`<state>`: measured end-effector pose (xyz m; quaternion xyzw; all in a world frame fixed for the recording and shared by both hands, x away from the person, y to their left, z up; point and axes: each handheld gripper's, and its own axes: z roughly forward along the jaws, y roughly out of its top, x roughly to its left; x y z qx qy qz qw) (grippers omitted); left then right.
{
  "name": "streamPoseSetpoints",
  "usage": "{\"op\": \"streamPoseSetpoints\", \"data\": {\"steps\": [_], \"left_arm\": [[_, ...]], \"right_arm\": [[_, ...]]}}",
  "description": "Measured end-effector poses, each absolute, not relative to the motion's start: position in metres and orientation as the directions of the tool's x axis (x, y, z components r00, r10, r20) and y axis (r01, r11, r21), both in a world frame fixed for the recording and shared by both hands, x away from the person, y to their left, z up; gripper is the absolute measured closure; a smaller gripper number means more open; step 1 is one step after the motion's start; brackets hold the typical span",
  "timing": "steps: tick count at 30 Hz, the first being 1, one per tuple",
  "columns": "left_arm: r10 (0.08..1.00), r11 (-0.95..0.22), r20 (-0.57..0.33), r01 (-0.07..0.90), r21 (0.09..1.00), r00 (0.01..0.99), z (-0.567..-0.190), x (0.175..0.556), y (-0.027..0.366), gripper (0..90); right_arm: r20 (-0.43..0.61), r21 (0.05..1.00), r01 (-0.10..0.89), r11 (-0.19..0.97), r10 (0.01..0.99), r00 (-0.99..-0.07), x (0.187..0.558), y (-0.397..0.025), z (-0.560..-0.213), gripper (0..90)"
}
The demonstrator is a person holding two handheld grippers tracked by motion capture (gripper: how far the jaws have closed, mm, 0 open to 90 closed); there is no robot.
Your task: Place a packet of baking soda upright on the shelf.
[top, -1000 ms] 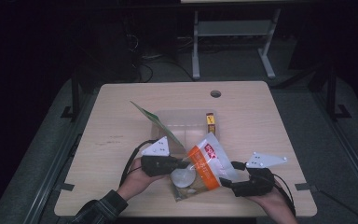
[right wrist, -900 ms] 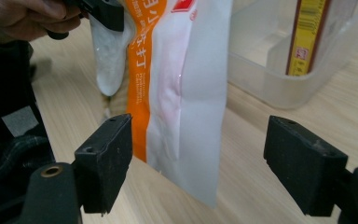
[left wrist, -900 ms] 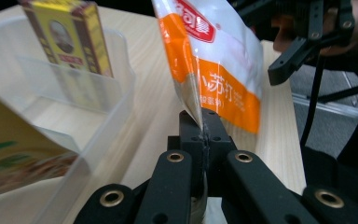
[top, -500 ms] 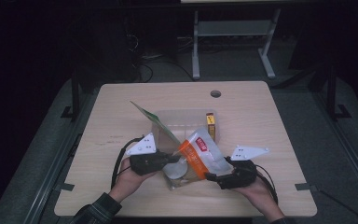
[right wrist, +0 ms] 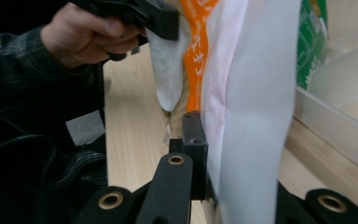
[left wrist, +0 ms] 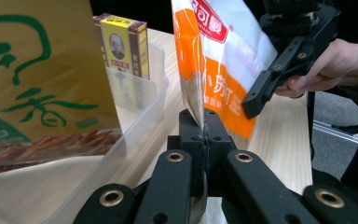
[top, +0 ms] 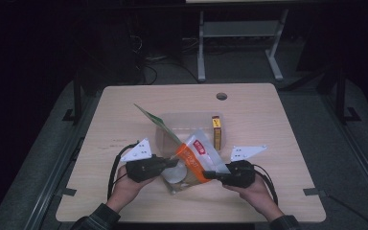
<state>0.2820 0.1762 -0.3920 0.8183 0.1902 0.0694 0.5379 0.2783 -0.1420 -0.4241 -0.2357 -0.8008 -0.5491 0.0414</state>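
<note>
Two grippers hold one orange-and-white plastic snack bag (top: 195, 160) between them, above the near middle of the pale wooden bench (top: 124, 115). The left gripper (left wrist: 203, 128) has its black fingers (left wrist: 191, 135) pressed together on a thin edge of the bag, the film rising straight up out of the seam between them. The right gripper (right wrist: 205, 140) is clamped on the opposite edge: one finger (right wrist: 193, 135) shows flat against the white film, while the other is hidden behind the bag. In the high view the bag's long axis runs from near-left to far-right, its red-labelled end pointing away toward the clear plastic tray (top: 170, 120) and its pale lower end sagging toward the person. The bag hangs between the left gripper (top: 172, 165) and the right gripper (top: 210, 174), which face each other from either side. The left gripper view adds what the high view leaves small: a yellow box with a portrait (left wrist: 123, 44) standing upright against the tray's far wall, and a green-and-gold printed packet (left wrist: 37, 79) leaning over the tray's rim. The right gripper view shows the bag edge-on, with the other hand (right wrist: 81, 35) beyond it. In the high view the yellow box (top: 216, 132) stands at the tray's right end and the green packet (top: 153, 120) tilts up from its left corner.
</note>
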Motion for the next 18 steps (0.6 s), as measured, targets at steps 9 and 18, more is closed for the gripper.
{"op": "streamPoseSetpoints", "data": {"steps": [9, 18], "left_arm": [[0.35, -0.369, -0.104, 0.239, 0.898, 0.931, -0.398, 0.282, 0.17, 89.3], [0.358, -0.416, -0.053, 0.21, 0.885, 0.932, -0.404, 0.279, 0.164, 65.0]], "right_arm": [[0.292, 0.898, 0.375, 0.231, 0.325, -0.899, 0.275, -0.15, -0.402, 90.0], [0.198, 0.913, 0.297, 0.279, 0.334, -0.922, 0.269, -0.153, -0.385, 90.0]]}}
